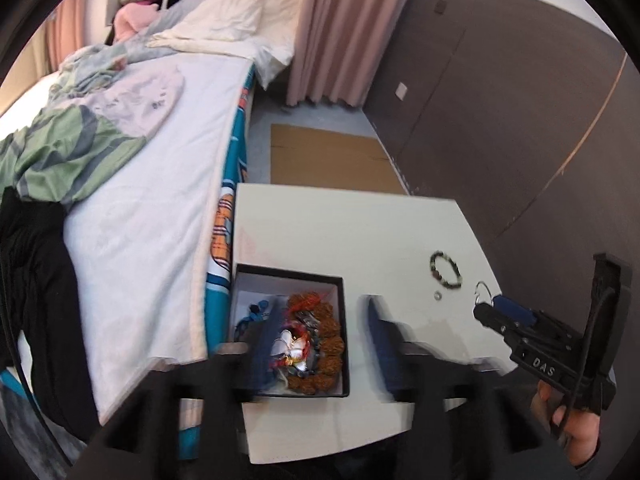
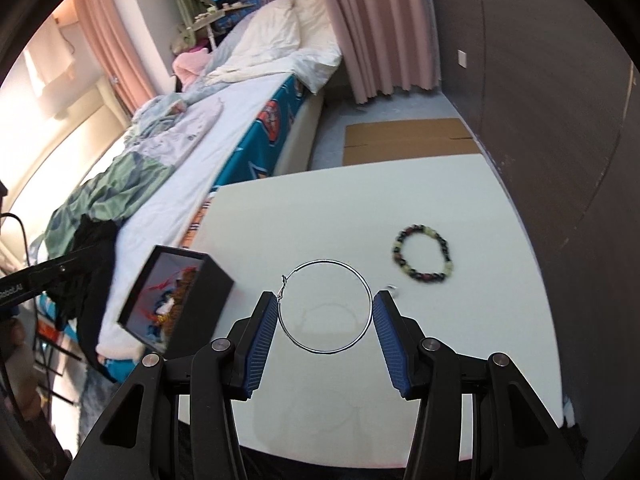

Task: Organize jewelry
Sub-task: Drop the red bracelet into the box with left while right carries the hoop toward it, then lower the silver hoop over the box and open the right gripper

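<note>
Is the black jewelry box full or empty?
Partly full: the lidless black box holds brown beads and other tangled jewelry.

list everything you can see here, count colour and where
hoop earring: 1, silver, held across its width between the right tool's pads, above the table
beaded bracelet: 1, dark and pale green beads, on the table, far right
small ring: 1, silver, on the table near the bracelet
jewelry box: 1, black, open, near the table's bed-side edge, holding mixed jewelry
table: 1, white, beside the bed
bed: 1, white sheet, clothes on it
cardboard: 1, brown, on the floor
left tool: 1, open, over the box
right tool: 1, blue pads, gripping the hoop
</note>
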### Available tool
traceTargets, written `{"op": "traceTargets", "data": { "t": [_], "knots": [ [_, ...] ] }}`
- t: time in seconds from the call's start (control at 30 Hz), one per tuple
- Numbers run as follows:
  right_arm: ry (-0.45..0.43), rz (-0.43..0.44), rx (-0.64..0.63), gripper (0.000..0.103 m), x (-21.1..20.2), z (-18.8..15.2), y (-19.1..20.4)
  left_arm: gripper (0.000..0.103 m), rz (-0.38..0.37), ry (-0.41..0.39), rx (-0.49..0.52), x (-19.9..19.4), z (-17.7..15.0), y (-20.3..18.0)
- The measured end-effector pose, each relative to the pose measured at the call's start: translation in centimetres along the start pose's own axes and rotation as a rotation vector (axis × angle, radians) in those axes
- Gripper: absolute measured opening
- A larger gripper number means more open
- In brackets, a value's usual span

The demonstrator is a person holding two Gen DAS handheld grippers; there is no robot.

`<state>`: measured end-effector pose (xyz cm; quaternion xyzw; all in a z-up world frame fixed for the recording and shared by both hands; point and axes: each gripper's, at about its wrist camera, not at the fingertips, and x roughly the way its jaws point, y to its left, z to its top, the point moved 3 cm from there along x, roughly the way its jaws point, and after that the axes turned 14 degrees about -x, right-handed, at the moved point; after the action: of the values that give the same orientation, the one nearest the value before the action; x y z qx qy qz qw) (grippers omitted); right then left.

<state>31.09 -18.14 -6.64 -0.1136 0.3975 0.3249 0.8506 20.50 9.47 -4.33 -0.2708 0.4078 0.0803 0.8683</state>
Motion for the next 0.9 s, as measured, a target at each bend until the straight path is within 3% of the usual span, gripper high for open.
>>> {"op": "traceTargets", "data": {
  "t": [0.03, 0.07, 0.3, 0.57, 0.9],
  "knots": [
    [-0.006, 0.008, -0.002, 0.05, 0.0, 0.2, 0.4, 0.073, 0.0, -0.024, -0.004, -0.4, 0.1, 0.3],
    [-0.013, 0.015, -0.004, 0.05, -0.1, 0.3, 0.6, 0.074, 0.0, -0.039, -0.006, -0.7, 0.2, 0.5],
    [-0.07, 0.082, -0.012, 0.05, -0.2, 1.4, 2.9, 0.074, 0.031, -0.034, -0.033, -1.1, 0.6, 2.7],
    [-0.118, 0.243, -0.015, 0.05, 0.9, 3.3, 7.1, 0.074, 0.051, -0.047, -0.066, -2.2, 0.8, 4.7],
    [-0.102, 0.361, -0.069, 0.052, 3.0, 7.0, 12.0, 0.074, 0.085, -0.101, -0.075, -5.6, 2.0, 7.0]
  ]
}}
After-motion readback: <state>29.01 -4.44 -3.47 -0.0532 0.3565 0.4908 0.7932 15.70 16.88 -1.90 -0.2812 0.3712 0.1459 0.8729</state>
